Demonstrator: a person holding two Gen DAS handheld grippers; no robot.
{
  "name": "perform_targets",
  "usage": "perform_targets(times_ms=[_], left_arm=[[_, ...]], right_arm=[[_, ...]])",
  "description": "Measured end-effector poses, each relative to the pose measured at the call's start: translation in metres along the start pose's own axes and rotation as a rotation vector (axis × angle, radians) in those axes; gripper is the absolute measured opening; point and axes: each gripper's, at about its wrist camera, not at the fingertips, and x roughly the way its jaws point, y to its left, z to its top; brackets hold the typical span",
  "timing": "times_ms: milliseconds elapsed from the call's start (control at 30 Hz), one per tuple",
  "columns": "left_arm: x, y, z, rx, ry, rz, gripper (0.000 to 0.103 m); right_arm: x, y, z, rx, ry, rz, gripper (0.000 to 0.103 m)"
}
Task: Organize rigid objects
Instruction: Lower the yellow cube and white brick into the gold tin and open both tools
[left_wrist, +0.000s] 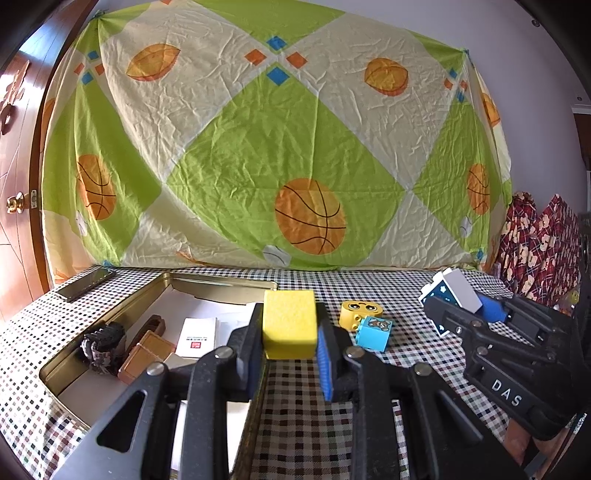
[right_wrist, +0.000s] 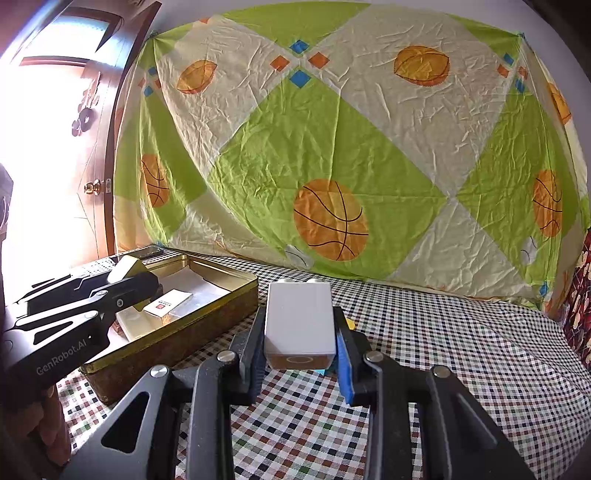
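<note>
The left gripper (left_wrist: 290, 332) is clamping a yellow block (left_wrist: 290, 323) between its pads, holding it up over the near rim of the gold tin (left_wrist: 221, 282). The right gripper (right_wrist: 300, 332) is gripping a white block (right_wrist: 300, 321) above the checked cloth (right_wrist: 461, 350). Just beyond the left jaws, to their right, a yellow face brick (left_wrist: 356, 314) and a blue brick (left_wrist: 375, 332) are lying touching.
</note>
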Motion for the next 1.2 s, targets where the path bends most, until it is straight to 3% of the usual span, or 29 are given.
perform_targets(times_ms=[567, 1200], left_arm=[[-0.010, 0.009, 0.001, -0.024, -0.021, -0.021, 0.023], [-0.013, 0.055, 0.004, -0.083, -0.009, 0.011, 0.023]], right_arm=[[0.007, 0.018, 0.002, 0.019, 0.007, 0.053, 0.034], [0.032, 0.070, 0.011, -0.044, 0.055, 0.122, 0.034]])
